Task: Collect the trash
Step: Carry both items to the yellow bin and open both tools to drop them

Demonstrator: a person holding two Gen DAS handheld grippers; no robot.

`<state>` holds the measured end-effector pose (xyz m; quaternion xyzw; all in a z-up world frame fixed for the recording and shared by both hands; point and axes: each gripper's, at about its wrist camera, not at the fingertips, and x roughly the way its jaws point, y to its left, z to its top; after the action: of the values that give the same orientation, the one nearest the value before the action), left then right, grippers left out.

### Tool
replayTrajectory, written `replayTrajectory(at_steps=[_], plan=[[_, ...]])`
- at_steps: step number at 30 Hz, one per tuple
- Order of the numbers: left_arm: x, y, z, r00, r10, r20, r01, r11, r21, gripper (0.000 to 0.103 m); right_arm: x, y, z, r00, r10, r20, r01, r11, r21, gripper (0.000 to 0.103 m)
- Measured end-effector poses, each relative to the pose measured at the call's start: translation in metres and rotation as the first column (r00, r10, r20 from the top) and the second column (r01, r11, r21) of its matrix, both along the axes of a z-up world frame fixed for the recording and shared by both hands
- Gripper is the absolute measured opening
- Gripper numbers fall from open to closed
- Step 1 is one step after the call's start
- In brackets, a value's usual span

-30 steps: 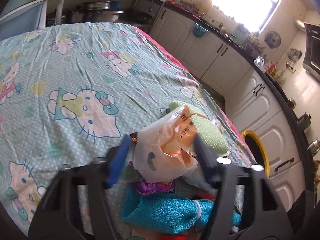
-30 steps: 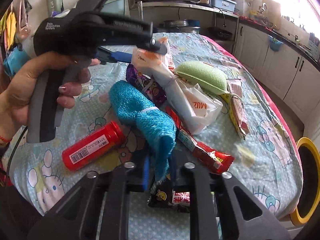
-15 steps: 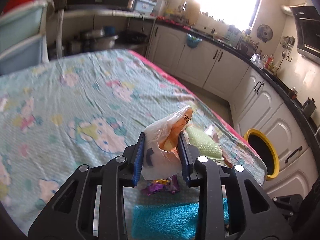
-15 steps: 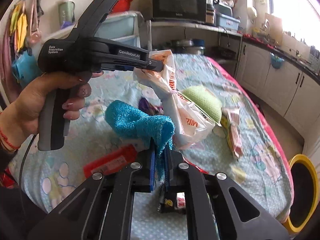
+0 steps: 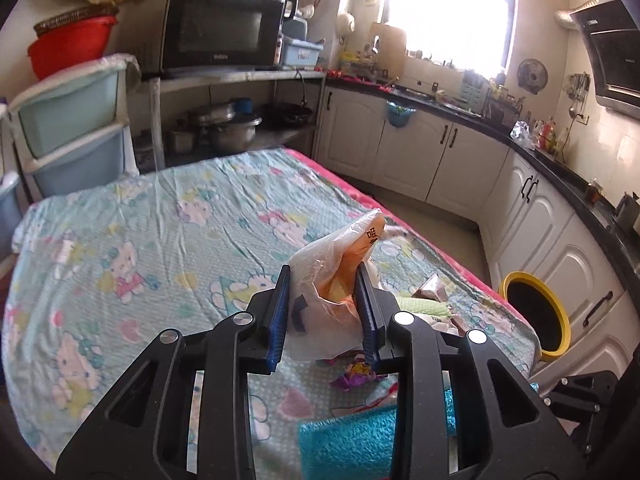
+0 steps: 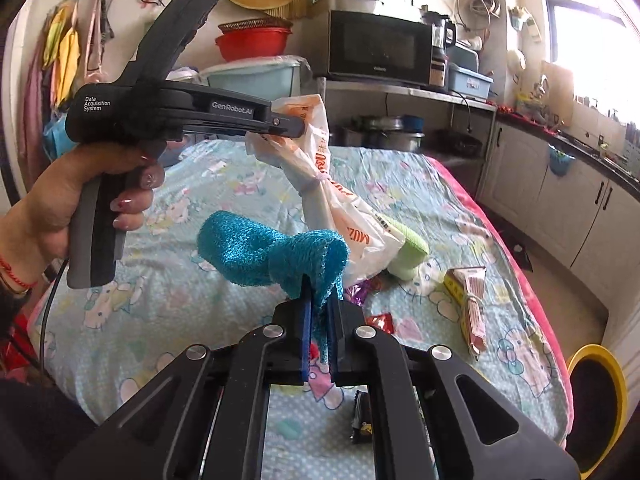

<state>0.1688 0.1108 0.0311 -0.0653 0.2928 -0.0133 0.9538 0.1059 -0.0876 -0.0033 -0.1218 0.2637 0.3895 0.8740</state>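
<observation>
Left gripper (image 5: 322,312) clamped on bag (image 5: 332,280) top, right gripper (image 6: 319,324) shut on cloth (image 6: 272,256) fold; both light, limp, best pinched at bunched parts.

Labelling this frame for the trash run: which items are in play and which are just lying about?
In play:
- plastic bag, pinched in left gripper
- teal cloth, clamped in right gripper
- yellow-rimmed bin

Lying about:
- green sponge
- purple wrapper
- striped snack packet
- microwave
</observation>
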Motion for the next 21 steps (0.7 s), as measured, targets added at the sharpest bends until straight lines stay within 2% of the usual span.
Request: replayTrajectory(at_steps=[11, 21], plan=[[-0.014, -0.021, 0.041, 0.996, -0.024, 0.089, 0.02, 0.999, 0.046, 0.024, -0.009, -0.023, 0.033, 0.998, -0.046, 0.043, 0.044, 0.997, 0.064, 0.006], [-0.004, -0.053, 0.064, 0.989, -0.064, 0.13, 0.057, 0.997, 0.056, 0.024, -0.007, -0.058, 0.058, 0.987, -0.131, 0.096, 0.121, 0.987, 0.101, 0.006]])
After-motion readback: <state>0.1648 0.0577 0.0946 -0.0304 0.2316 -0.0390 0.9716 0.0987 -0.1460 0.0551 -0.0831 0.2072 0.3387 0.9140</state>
